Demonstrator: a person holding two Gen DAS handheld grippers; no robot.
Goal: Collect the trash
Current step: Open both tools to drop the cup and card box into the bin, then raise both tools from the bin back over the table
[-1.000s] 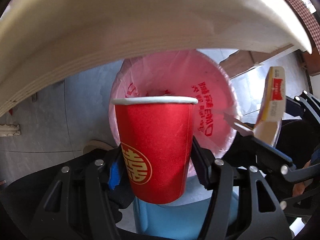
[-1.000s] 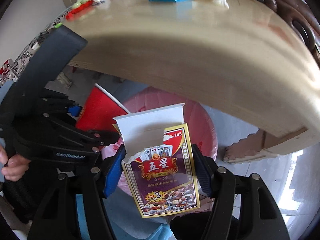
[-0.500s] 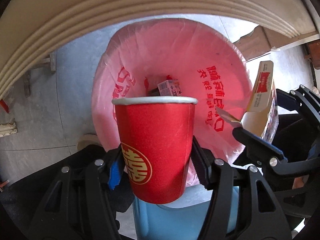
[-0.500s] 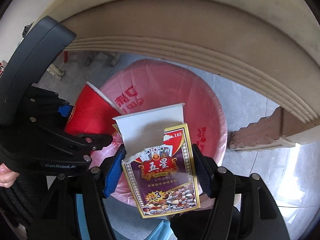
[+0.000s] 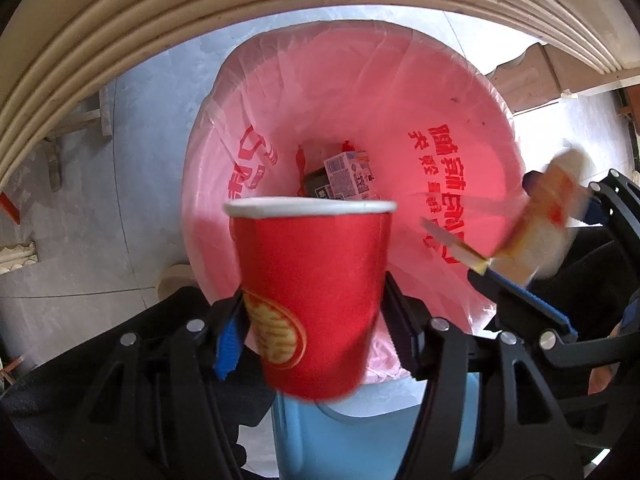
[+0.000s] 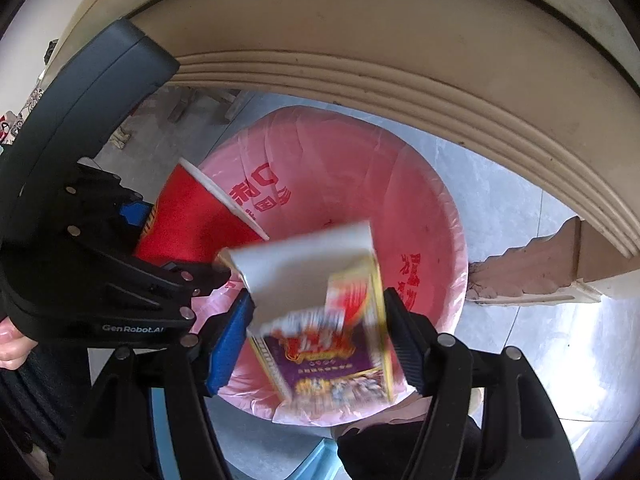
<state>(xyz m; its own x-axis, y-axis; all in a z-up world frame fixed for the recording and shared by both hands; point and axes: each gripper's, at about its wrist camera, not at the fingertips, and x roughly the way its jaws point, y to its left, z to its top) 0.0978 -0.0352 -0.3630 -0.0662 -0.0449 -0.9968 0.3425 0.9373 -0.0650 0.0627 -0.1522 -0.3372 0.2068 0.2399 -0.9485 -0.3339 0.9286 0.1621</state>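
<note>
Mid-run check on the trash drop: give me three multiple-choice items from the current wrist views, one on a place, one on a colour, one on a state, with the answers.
1. Where is the red paper cup?
A. Lying on the floor
B. Between the left gripper fingers, above the bin
C. On the tabletop

2. What colour is the bin liner?
A. Pink
B. Black
C. Green

3. How does the playing-card box in the right gripper look?
A. Sharp, flap closed
B. Crushed flat
C. Motion-blurred, white flap open

Answers:
1 B, the cup sits between the left fingers with the liner's mouth behind it, as those jaws are opening.
2 A, the liner is pink with red print, and a small carton lies at its bottom.
3 C, the box is smeared between the right fingers with its flap up, as those jaws are opening.
</note>
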